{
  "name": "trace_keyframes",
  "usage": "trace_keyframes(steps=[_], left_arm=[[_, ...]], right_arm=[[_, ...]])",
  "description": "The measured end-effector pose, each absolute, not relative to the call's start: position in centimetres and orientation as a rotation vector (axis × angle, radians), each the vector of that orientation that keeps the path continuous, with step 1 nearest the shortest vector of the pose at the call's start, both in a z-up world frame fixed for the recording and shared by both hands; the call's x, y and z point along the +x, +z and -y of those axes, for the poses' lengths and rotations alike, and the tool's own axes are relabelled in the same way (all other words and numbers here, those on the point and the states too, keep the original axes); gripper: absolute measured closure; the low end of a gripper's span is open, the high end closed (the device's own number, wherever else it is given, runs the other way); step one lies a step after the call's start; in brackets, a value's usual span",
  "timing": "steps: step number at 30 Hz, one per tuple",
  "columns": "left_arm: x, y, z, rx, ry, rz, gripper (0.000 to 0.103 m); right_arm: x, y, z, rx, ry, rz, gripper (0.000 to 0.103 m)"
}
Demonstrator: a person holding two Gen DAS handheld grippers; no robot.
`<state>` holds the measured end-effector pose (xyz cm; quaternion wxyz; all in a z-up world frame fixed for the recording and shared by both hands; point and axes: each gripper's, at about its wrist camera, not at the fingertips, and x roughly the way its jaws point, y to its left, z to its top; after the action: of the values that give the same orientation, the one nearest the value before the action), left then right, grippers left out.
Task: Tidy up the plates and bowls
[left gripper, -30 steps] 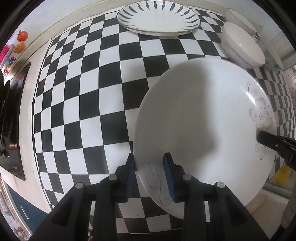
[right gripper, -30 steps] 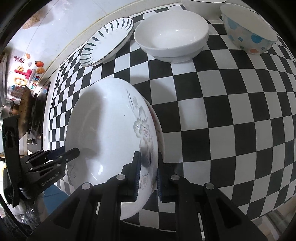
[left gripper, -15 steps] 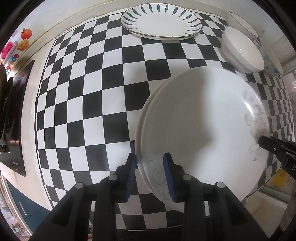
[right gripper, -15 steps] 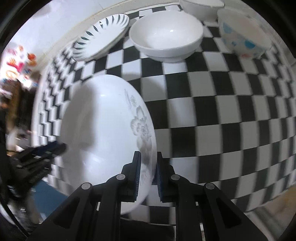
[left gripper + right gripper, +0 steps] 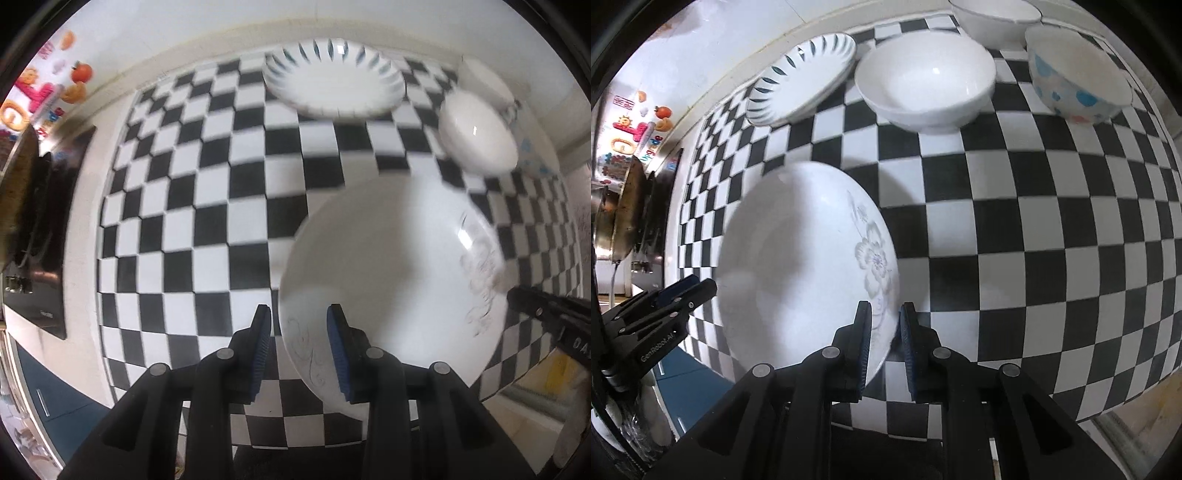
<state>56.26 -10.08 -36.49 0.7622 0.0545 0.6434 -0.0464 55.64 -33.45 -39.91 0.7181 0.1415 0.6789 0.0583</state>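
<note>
A large white plate with a grey flower print (image 5: 391, 273) (image 5: 798, 280) is held above the checkered surface (image 5: 1034, 229). My right gripper (image 5: 882, 339) is shut on its flowered rim. My left gripper (image 5: 297, 339) straddles the opposite rim with its jaws apart; whether the pads (image 5: 336, 343) touch the plate is unclear. A blue-striped plate (image 5: 334, 83) (image 5: 803, 75) sits at the back. A plain white bowl (image 5: 925, 79) (image 5: 478, 134) stands next to it.
A bowl with blue dots (image 5: 1078, 75) and another white bowl (image 5: 995, 16) stand at the back right. A stove with a pan (image 5: 22, 192) is at the left. The counter's front edge runs below both grippers.
The flowered plate has risen off a second plate that showed under it half a second ago; that lower plate is now out of sight. Both grippers moved up and back.
</note>
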Motion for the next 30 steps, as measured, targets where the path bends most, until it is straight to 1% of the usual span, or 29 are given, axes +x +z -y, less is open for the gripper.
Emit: trace_keyframes(steps=[2, 3, 4, 5, 6, 7, 11, 15, 21, 26, 29, 30], left_arm=[[56.9, -34.8, 10.0, 0.092, -0.098, -1.359, 0.073], [57.4, -33.9, 9.9, 0.084, -0.092, -1.336, 0.072], [58.2, -33.0, 9.9, 0.080, -0.087, -1.310, 0.070], [58.7, -32.7, 9.9, 0.077, -0.085, -1.292, 0.067], [59.6, -32.2, 9.6, 0.071, -0.082, -1.275, 0.067], [60.9, -31.7, 9.4, 0.060, -0.083, -1.266, 0.067], [65.1, -31.4, 8.2, 0.000, -0.089, -1.270, 0.067], [70.9, -33.4, 6.8, -0.065, -0.116, -1.338, 0.067], [78.1, -38.4, 5.5, -0.152, -0.155, -1.458, 0.068], [82.3, -41.9, 5.7, -0.177, -0.214, -1.534, 0.068], [83.6, -43.0, 5.9, -0.185, -0.241, -1.554, 0.068], [84.0, -43.6, 6.1, -0.186, -0.251, -1.571, 0.068]], right_arm=[[56.2, -38.6, 33.4, 0.306, 0.145, -1.486, 0.081], [56.8, -37.8, 33.2, 0.304, 0.147, -1.470, 0.070], [57.4, -36.9, 33.0, 0.300, 0.159, -1.457, 0.056], [58.2, -36.0, 32.8, 0.305, 0.170, -1.443, 0.048], [59.0, -35.3, 32.6, 0.322, 0.179, -1.428, 0.036], [59.9, -34.5, 32.5, 0.338, 0.190, -1.412, 0.034], [64.3, -32.7, 32.6, 0.394, 0.186, -1.391, 0.034], [70.6, -32.8, 32.8, 0.443, 0.153, -1.379, 0.034], [79.5, -37.8, 33.0, 0.502, 0.107, -1.479, 0.034], [83.9, -42.9, 33.4, 0.534, 0.082, -1.565, 0.035], [85.3, -45.1, 33.6, 0.539, 0.075, -1.607, 0.038], [85.7, -46.0, 33.5, 0.548, 0.074, -1.626, 0.042]])
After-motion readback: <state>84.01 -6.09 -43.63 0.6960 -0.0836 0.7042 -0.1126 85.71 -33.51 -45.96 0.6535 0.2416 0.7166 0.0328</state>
